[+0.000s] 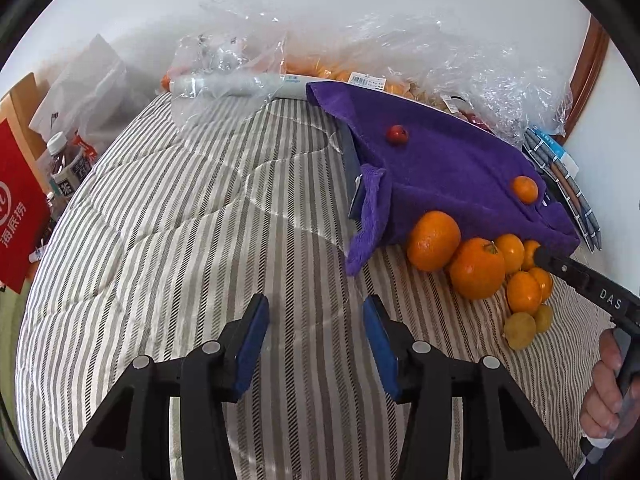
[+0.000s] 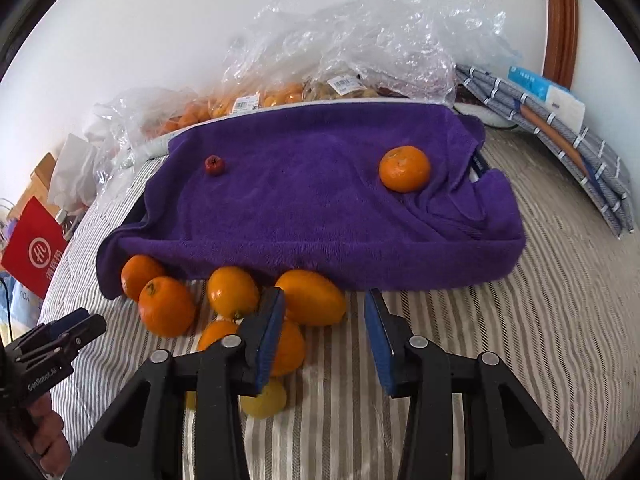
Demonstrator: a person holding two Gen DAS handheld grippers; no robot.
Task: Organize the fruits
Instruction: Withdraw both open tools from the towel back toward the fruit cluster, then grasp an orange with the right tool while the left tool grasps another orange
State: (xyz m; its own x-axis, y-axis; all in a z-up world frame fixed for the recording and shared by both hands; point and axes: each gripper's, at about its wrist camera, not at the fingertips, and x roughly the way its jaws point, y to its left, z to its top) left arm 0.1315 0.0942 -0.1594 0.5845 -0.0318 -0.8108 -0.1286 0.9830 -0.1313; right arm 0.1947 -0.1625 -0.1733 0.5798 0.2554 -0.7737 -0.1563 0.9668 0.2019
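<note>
You get bright, even daylight in both views, with soft, faint shadows under the oranges point(image 2: 166, 306) and along the towel point(image 2: 320, 200) edge. The far plastic bags point(image 2: 360, 32) throw white glare, and the wall point(image 2: 160, 20) is nearly washed out. Fisheye bending curves the bedspread point(image 1: 160, 220) stripes towards the dark rim. Your near fingers point(image 1: 252, 344) look slightly soft; the middle is sharp

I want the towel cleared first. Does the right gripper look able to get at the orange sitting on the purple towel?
Probably yes. The orange lies in the open on the purple towel, nothing over it. The right gripper is open and empty, with only bare towel between them.
</note>
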